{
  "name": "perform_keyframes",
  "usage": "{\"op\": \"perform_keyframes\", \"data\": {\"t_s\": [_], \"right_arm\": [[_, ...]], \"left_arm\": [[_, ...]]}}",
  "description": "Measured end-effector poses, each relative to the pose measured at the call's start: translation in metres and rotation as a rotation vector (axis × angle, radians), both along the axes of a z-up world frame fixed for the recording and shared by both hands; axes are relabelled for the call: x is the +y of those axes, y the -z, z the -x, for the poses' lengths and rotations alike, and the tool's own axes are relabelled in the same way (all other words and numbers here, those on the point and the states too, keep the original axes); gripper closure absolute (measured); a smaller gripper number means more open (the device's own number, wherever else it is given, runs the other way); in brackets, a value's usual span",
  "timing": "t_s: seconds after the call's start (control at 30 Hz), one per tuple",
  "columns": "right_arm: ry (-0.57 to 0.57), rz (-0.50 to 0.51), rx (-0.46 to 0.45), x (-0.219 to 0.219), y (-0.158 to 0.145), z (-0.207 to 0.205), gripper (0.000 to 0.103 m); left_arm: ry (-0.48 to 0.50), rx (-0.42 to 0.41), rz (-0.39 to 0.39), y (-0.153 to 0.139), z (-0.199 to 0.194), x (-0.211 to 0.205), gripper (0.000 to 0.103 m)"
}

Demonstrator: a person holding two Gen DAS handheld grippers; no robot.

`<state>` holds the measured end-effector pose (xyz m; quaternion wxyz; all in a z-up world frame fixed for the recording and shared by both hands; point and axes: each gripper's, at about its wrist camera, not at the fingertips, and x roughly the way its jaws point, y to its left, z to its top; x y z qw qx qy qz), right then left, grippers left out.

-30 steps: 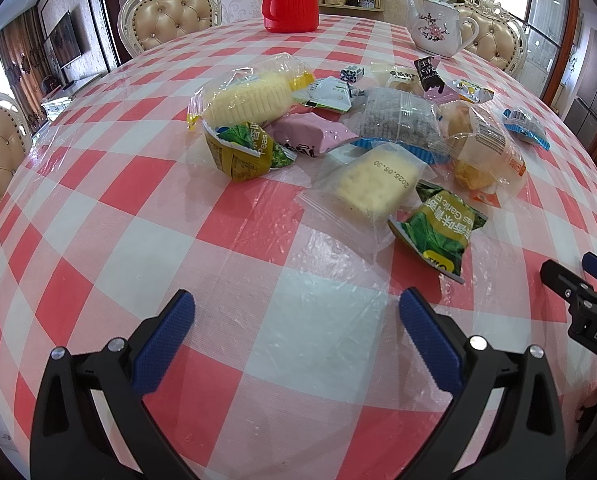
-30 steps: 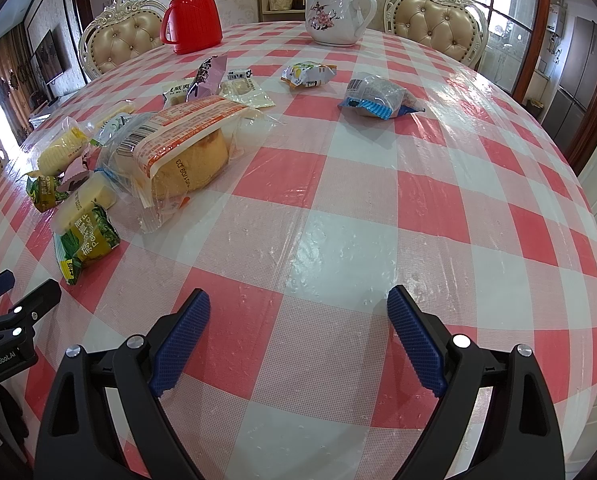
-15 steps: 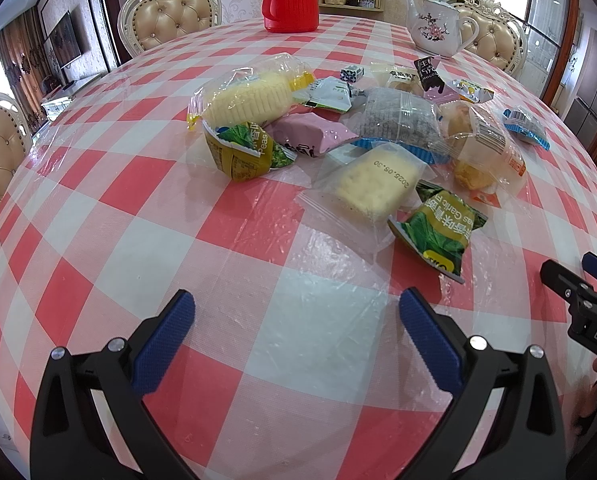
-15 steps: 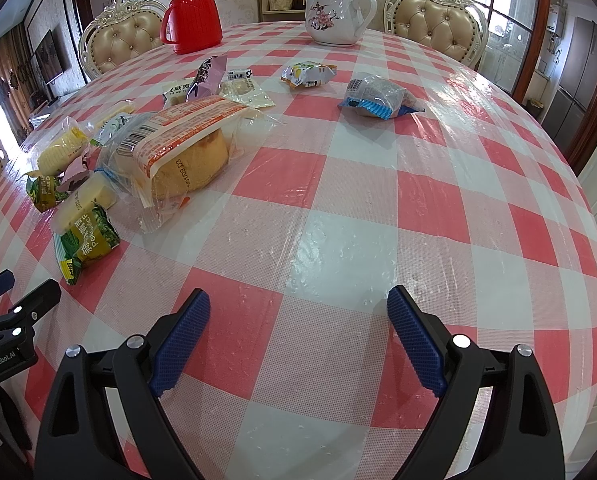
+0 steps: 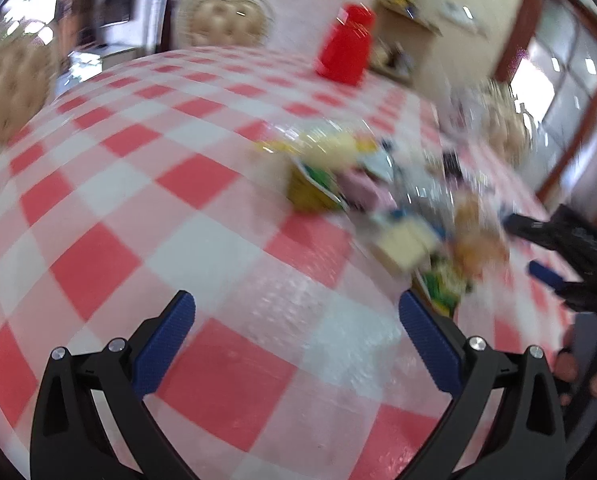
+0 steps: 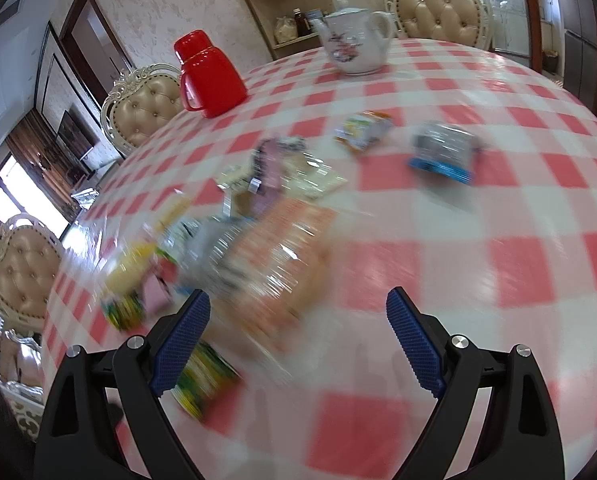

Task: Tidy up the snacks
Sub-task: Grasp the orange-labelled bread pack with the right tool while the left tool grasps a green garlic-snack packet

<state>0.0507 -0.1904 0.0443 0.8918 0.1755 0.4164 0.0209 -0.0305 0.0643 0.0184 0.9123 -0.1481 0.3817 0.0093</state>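
Several snack packets lie in a blurred heap on the red-and-white checked table [image 5: 98,256]. In the left wrist view I make out a yellow-green packet [image 5: 312,190], a pink one [image 5: 362,190] and a pale cracker pack [image 5: 404,244]. My left gripper [image 5: 296,334] is open above bare cloth, left of and nearer than the heap. In the right wrist view a big orange-labelled bread bag [image 6: 282,264] lies just ahead of my open right gripper [image 6: 298,338], and a green packet [image 6: 202,380] sits by its left finger. Farther off are a blue-edged packet [image 6: 442,152] and a small colourful one [image 6: 362,130].
A red thermos jug [image 6: 210,76] and a white flowered teapot [image 6: 354,44] stand at the table's far side. Padded chairs [image 6: 146,104] ring the table. The right gripper's black body [image 5: 574,248] and a hand [image 5: 586,372] show at the right of the left wrist view.
Both grippers have swung abruptly, so both views are now motion-blurred. The left view has turned leftward; the right gripper has moved forward and left over the snack heap. Both stay open.
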Motion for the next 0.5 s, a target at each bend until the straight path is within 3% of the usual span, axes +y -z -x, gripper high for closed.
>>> {"op": "perform_keyframes", "data": {"t_s": [0.13,0.23,0.27,0.3,0.37,0.5], "right_arm": [[0.079,0.145,0.085,0.019,0.013,-0.029,0.017],[0.038,0.15,0.108,0.013,0.027,-0.026,0.018],[0.003,0.143,0.09,0.009,0.028,-0.019,0.023],[-0.032,0.124,0.065,0.002,0.027,-0.01,0.04],[-0.051,0.129,0.046,-0.011,0.023,0.007,0.054],[-0.093,0.191,-0.003,-0.037,0.018,0.046,0.06]], "left_arm": [[-0.013,-0.042,0.016,-0.004,0.006,0.003,0.001],[0.016,-0.064,0.009,-0.007,0.008,-0.002,0.001],[0.025,-0.067,0.008,-0.009,0.008,-0.003,0.001],[0.043,-0.069,0.004,-0.01,0.007,-0.007,0.001],[0.096,-0.076,-0.023,-0.011,0.009,-0.017,0.001],[0.292,-0.067,-0.136,-0.012,0.005,-0.064,0.001]]}}
